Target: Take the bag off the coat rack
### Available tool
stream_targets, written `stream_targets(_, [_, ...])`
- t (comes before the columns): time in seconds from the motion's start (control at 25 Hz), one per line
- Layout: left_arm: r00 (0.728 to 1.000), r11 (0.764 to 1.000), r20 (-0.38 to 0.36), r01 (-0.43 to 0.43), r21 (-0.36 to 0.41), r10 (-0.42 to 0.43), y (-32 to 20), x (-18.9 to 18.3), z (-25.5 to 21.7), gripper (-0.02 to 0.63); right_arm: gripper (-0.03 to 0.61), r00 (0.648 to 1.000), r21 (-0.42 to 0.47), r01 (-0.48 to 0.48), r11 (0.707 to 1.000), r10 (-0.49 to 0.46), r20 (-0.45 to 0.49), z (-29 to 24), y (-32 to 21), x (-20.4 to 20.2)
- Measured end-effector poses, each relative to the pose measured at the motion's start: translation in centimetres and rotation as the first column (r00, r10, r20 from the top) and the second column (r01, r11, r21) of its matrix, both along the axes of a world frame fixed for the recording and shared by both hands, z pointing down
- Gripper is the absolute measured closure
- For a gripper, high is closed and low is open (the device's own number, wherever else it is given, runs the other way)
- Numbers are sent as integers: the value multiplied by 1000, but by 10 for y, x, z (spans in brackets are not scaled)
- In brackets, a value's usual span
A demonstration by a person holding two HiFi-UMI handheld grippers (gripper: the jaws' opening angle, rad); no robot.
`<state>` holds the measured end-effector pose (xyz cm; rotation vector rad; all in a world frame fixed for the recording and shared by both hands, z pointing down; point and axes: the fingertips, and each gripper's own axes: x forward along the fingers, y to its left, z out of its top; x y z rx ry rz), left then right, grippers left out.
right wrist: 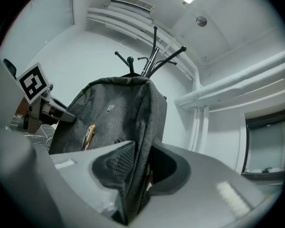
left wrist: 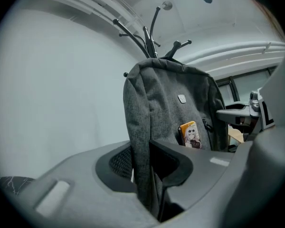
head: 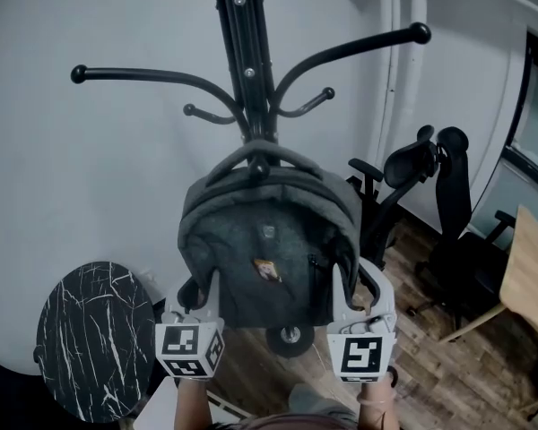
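On the coat rack [head: 246,70], below its curved arms, the grey bag [head: 267,245] hangs by its top handle [head: 251,150]. The left tongs [head: 197,296] pinch the bag's left edge, the right tongs [head: 352,294] its right edge. Risks, as I judge them: pulling outward before lifting snags the handle and tips the rack, and the thin fabric folds may slip out.

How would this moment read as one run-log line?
left gripper: shut on backpack edge | right gripper: shut on opposite edge | backpack: hanging from coat rack
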<state>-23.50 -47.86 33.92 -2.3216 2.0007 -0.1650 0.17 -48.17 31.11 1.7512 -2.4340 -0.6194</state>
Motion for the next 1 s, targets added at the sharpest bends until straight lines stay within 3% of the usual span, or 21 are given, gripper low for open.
stream_targets(1.0, [1000, 996, 0, -18, 86, 18, 48, 6, -31, 535, 500, 999, 110, -19, 994, 14, 42, -27, 53, 2])
